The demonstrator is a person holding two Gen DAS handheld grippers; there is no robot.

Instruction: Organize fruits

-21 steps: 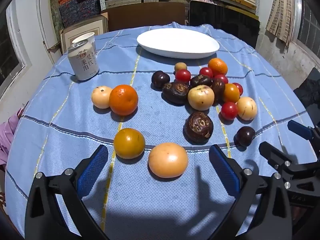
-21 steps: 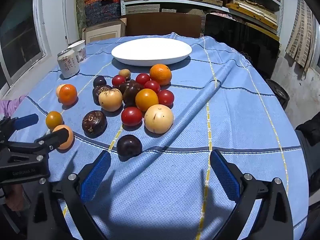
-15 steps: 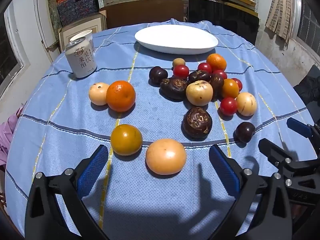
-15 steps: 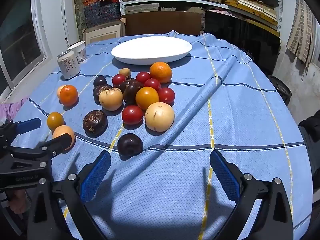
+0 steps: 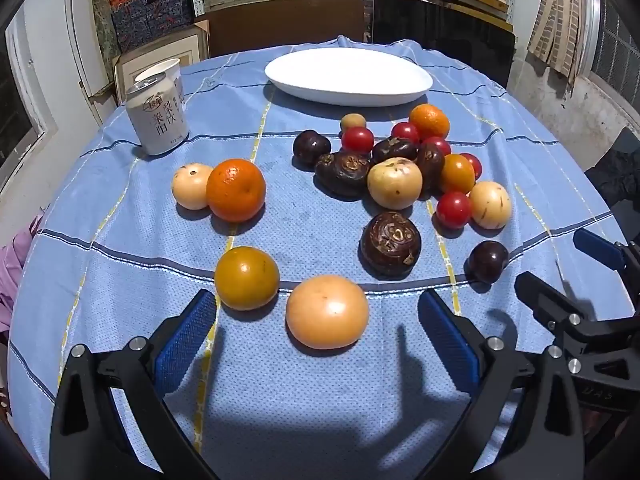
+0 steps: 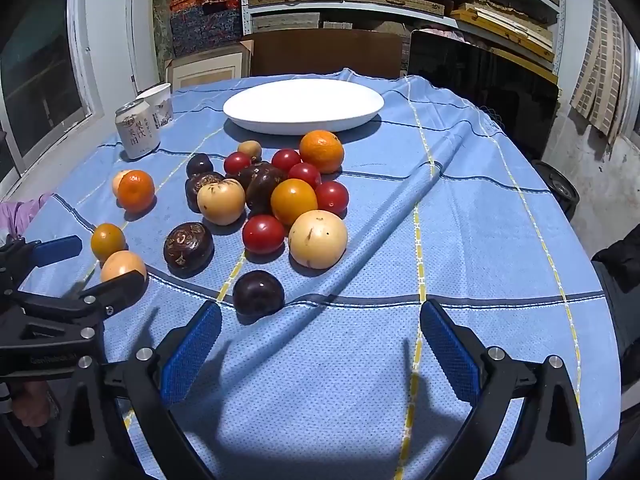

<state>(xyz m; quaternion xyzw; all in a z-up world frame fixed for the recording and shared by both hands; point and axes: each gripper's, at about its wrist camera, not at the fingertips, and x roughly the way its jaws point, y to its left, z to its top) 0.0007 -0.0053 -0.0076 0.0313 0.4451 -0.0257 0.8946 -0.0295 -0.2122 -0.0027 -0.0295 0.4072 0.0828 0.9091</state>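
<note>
Fruit: peach-coloured fruit (image 5: 327, 312) just ahead of left tongs (image 5: 316, 332); both tongs wide, empty

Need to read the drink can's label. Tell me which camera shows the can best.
Left wrist view: the can stands nearer and larger, with its label characters facing the lens. The right wrist view shows it smaller, far left, its label harder to read.

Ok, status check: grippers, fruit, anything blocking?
Left gripper and right gripper open, empty. Fruit all on cloth, white plate bare. Pale orange fruit nearest left; path clear.
</note>
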